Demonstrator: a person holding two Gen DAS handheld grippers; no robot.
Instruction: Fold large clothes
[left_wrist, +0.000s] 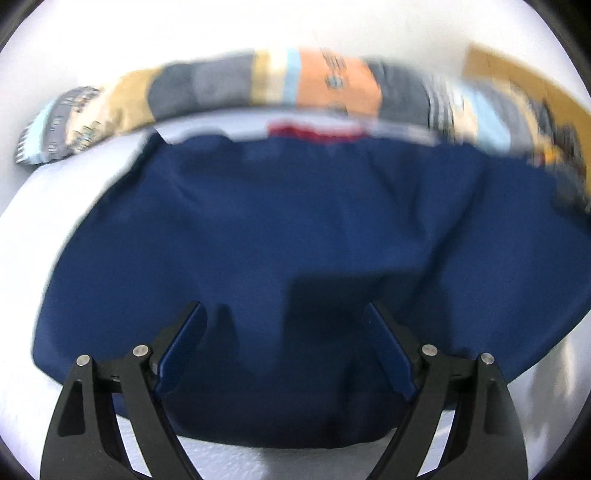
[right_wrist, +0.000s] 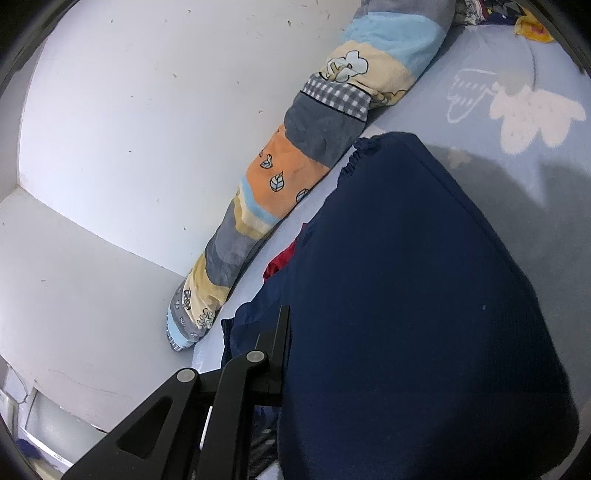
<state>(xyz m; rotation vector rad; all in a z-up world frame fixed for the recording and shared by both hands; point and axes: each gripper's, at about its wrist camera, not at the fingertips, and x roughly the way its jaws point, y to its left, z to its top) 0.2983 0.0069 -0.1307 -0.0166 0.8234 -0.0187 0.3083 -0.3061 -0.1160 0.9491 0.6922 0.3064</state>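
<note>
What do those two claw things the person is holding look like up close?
The left gripper has two black metal arms with cut-out slots and silver rivets, ending in flat dark blue fingers. The right gripper shows the same black slotted arms and silver rivets. No cables, markings or sleeves show.

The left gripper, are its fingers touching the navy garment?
Cannot tell. In the left wrist view the left gripper stands open over the navy garment, but blur hides any gap.

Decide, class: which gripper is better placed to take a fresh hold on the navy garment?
Left. The left gripper hangs open over the navy garment; the right gripper is already shut on its cloth.
</note>
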